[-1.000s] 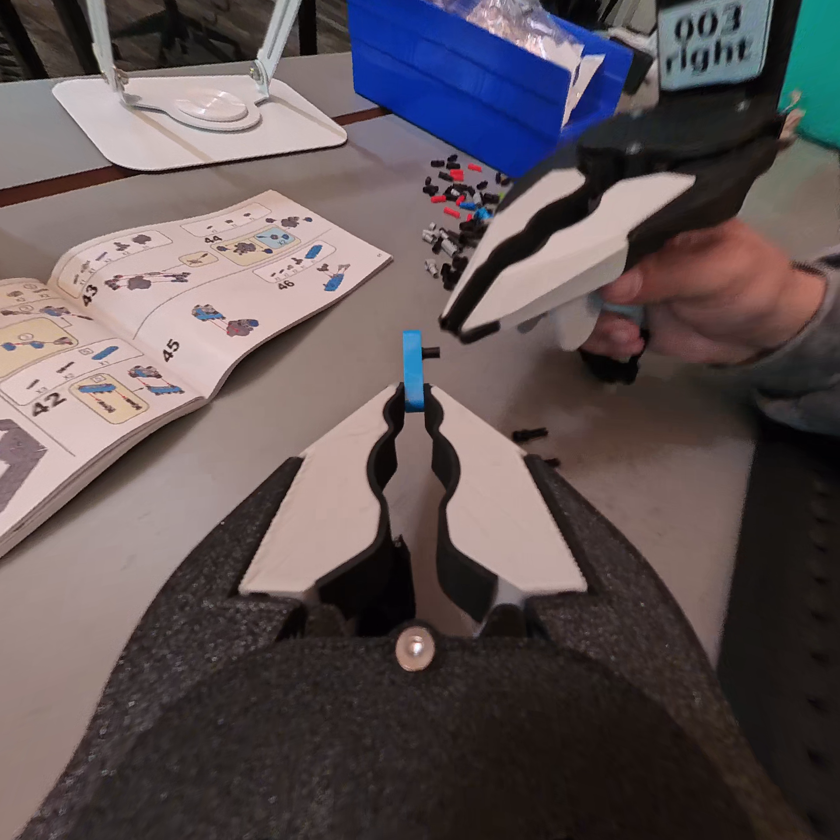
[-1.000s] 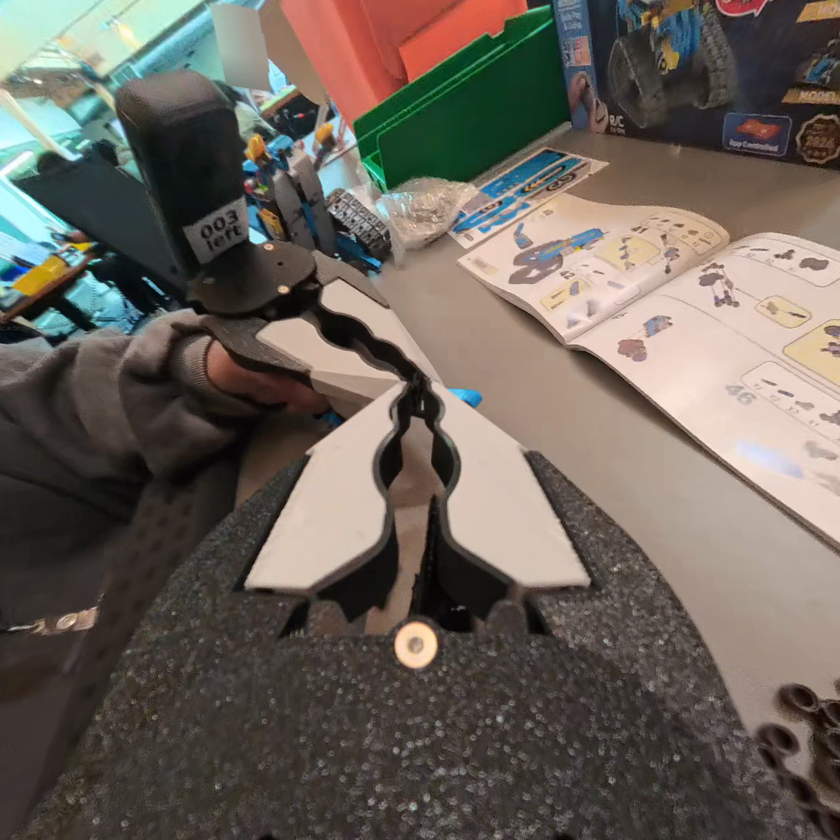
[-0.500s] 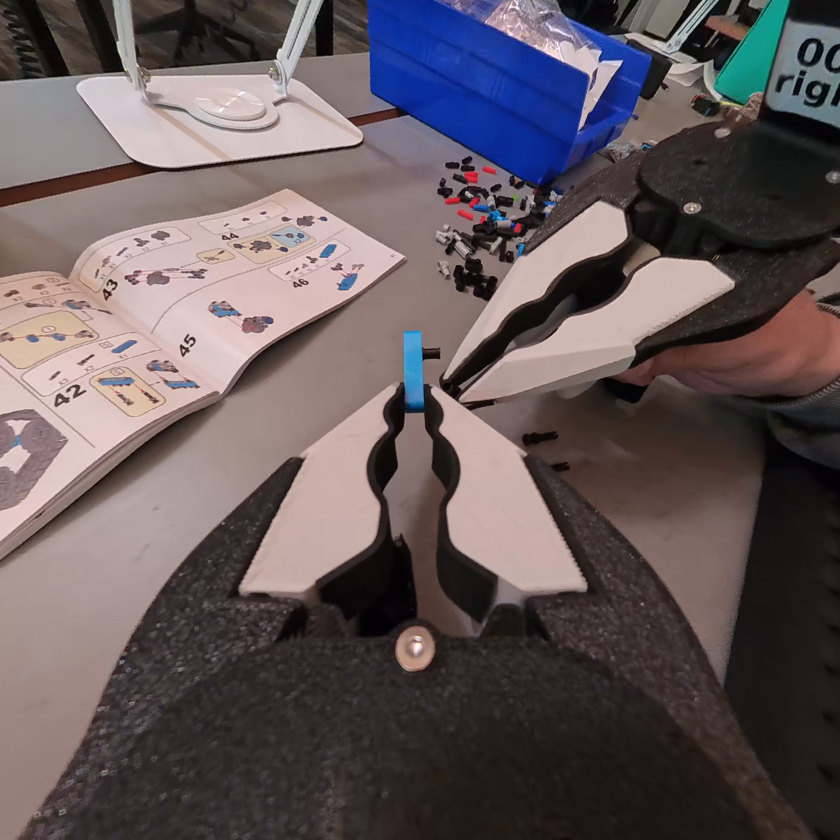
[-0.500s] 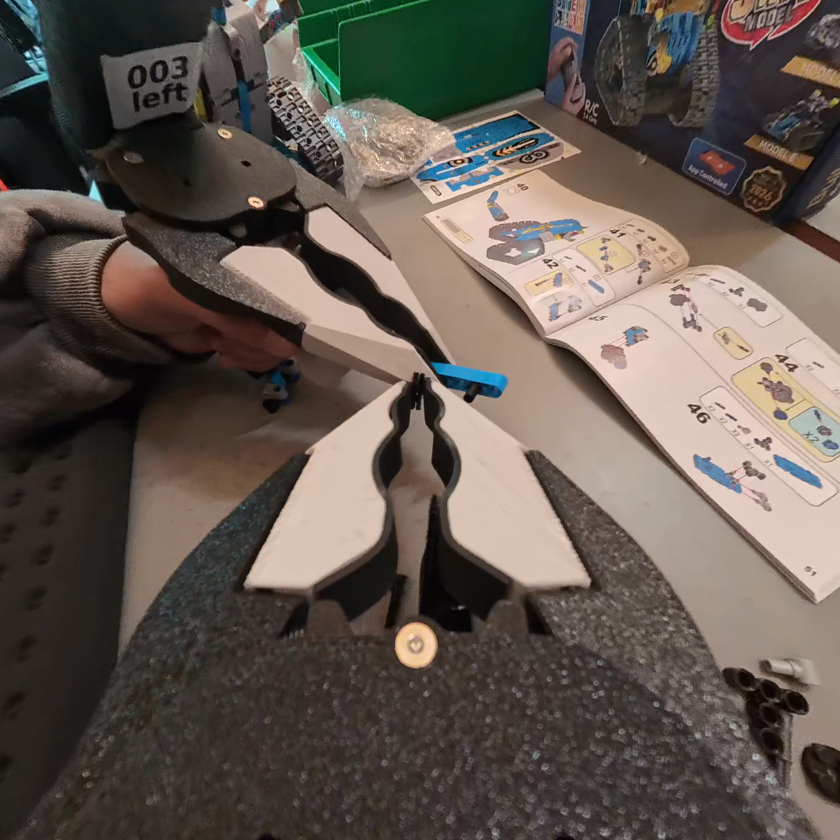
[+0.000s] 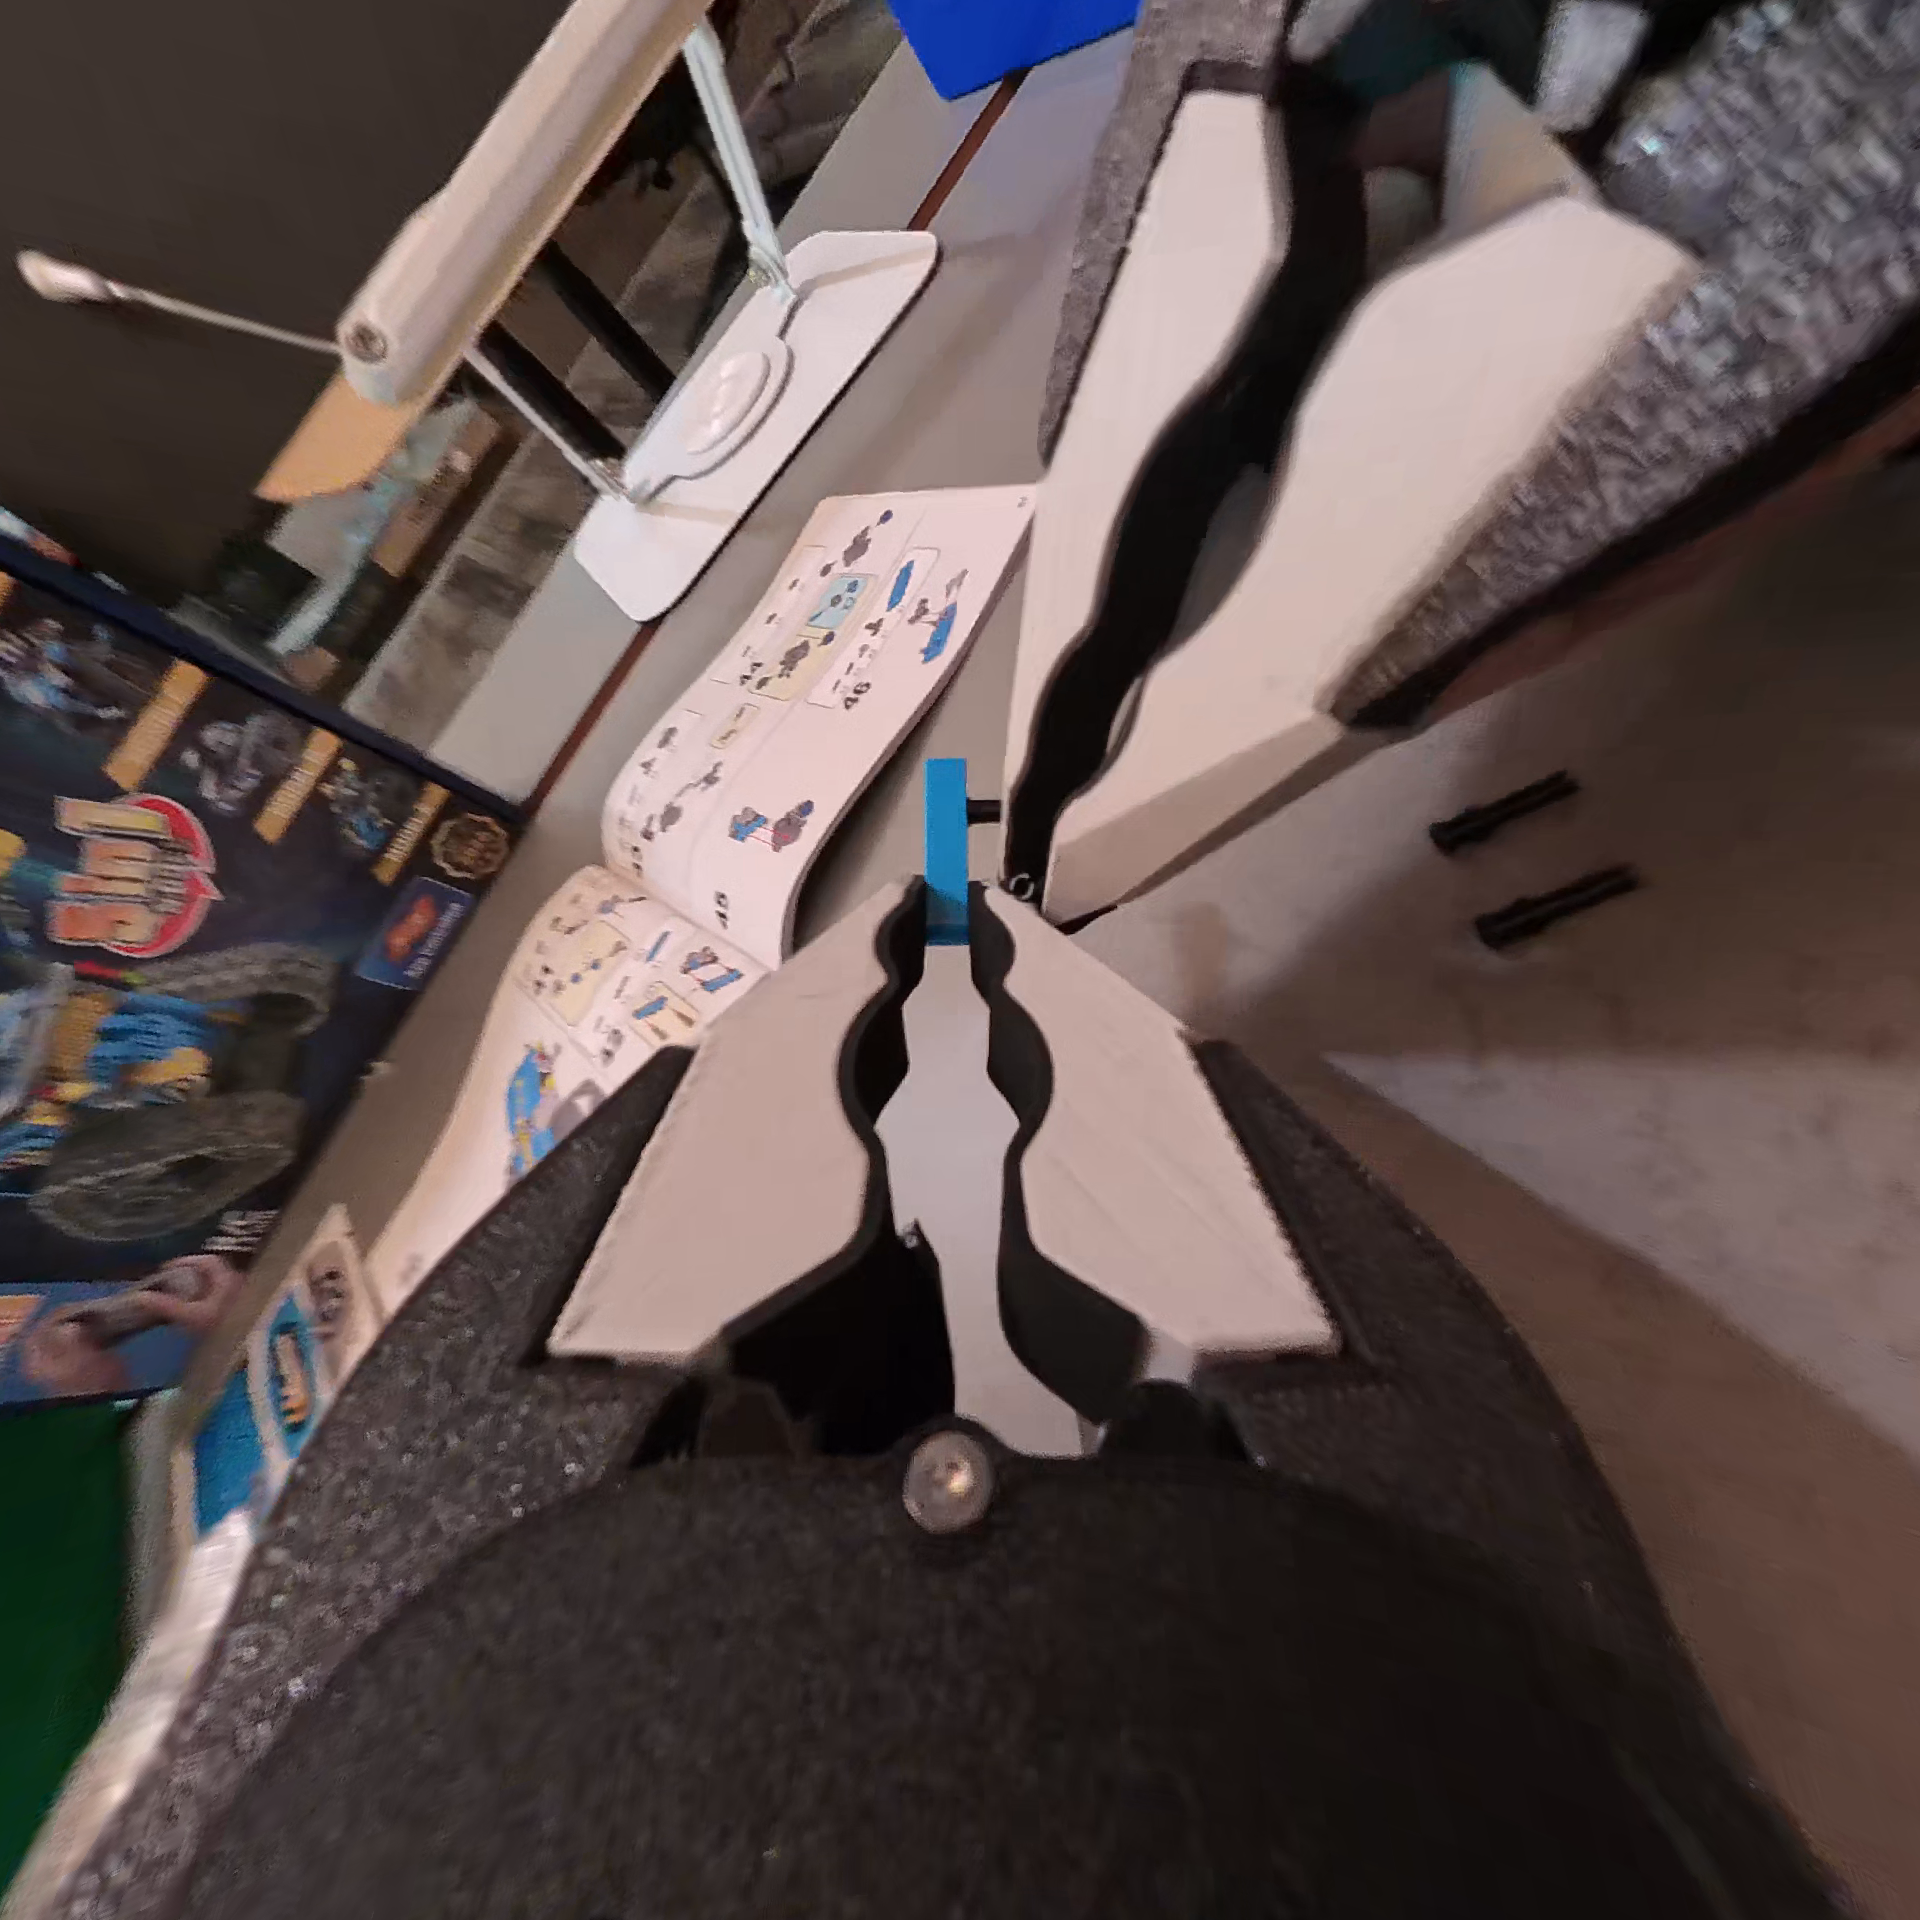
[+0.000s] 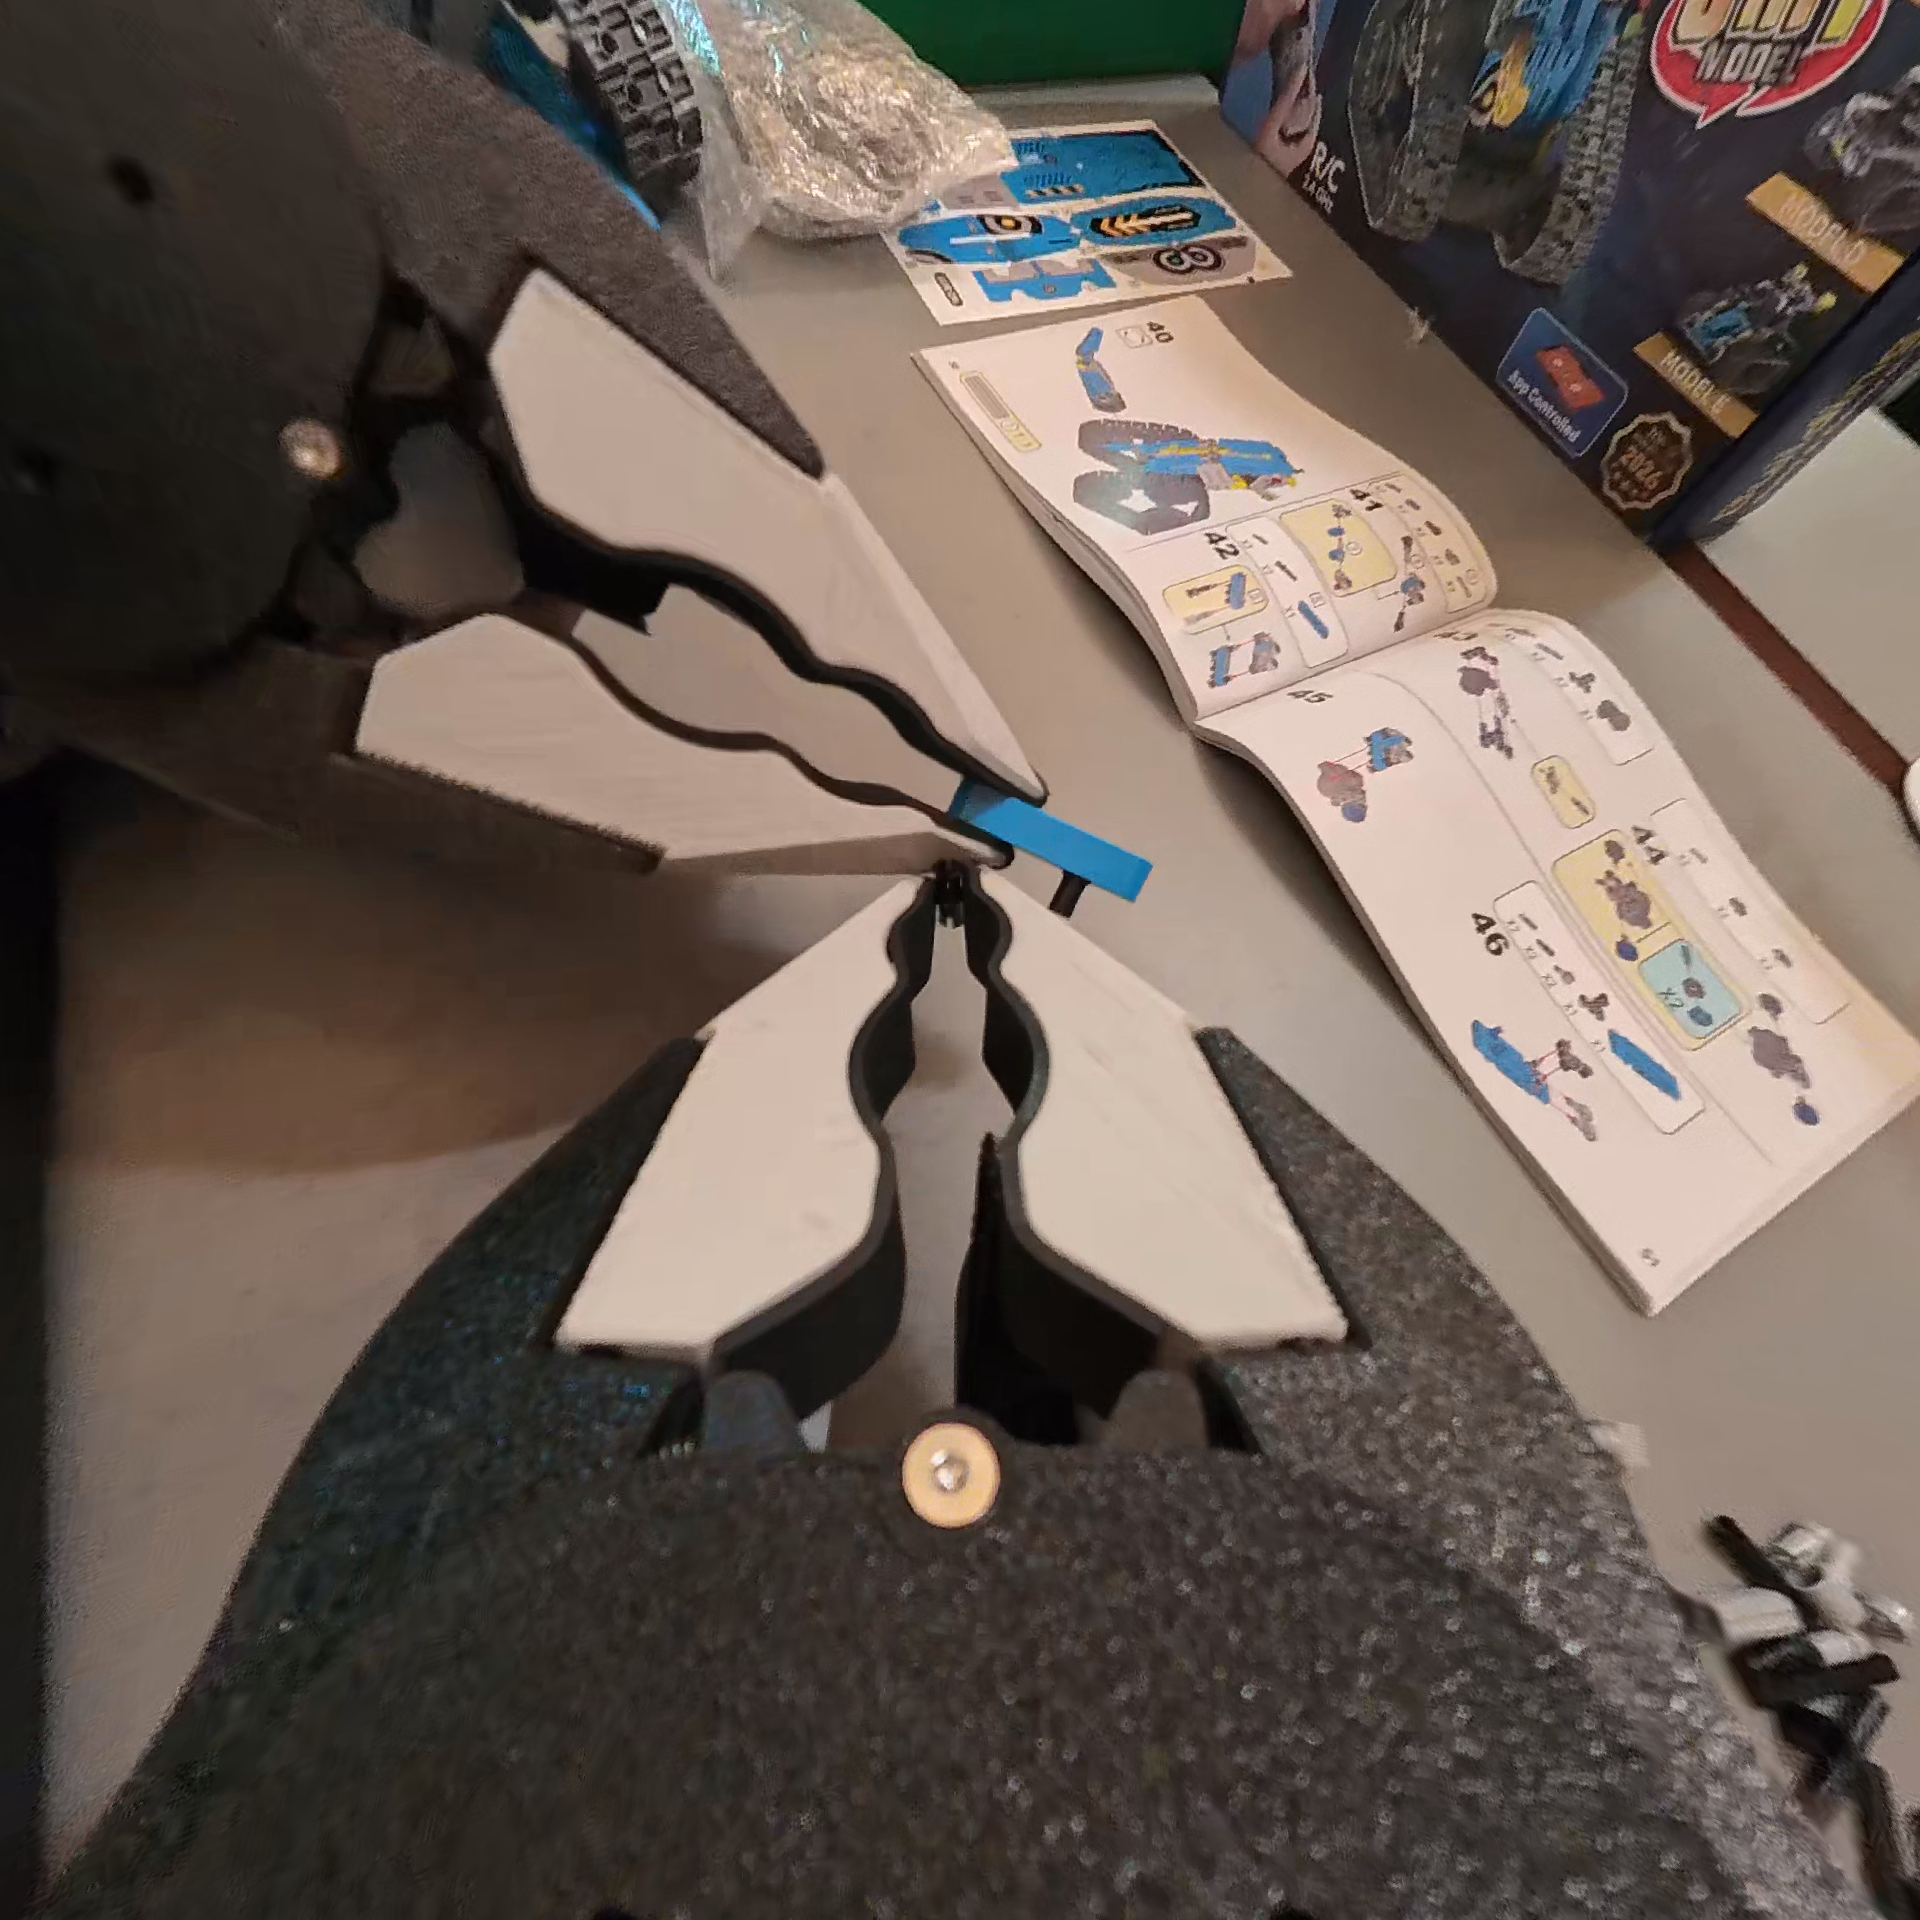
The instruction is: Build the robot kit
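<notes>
The grey counter (image 5: 1662, 1091) takes up most of what I can see from here. A big dark toy-vehicle box (image 6: 1662, 208) stands along its far edge. In front of the box an instruction booklet (image 6: 1455, 779) lies open with its pages bowed up at the spine. A white lamp base (image 5: 748, 416) sits beyond the booklet, with a corner of a blue bin (image 5: 997, 42) past that. Near the box there is also a blue-printed sticker sheet (image 6: 1081, 218) and a crumpled clear plastic bag (image 6: 831, 104).

Both claws meet nearly tip to tip above the bare counter, close to the booklet's near edge.

- **Left claw** (image 5: 945, 904): it is closed narrow on one end of a blue beam (image 5: 945, 831). The rest of the beam sticks out past the tips, and a short black pin (image 5: 982, 805) juts from its side.
- **Right claw** (image 6: 951, 894): it is pinched almost fully together on a small black piece (image 6: 948, 906), too small for me to say what kind. Its tips sit just beside the gripped end of the beam, right against the left claw's lower finger. I cannot tell whether the piece touches the beam.

Two loose black pins (image 5: 1507, 800) lie on the counter off to the right, well apart from the claws. A heap of small parts (image 6: 1808, 1642), black and pale, sits close by the right claw's body.
</notes>
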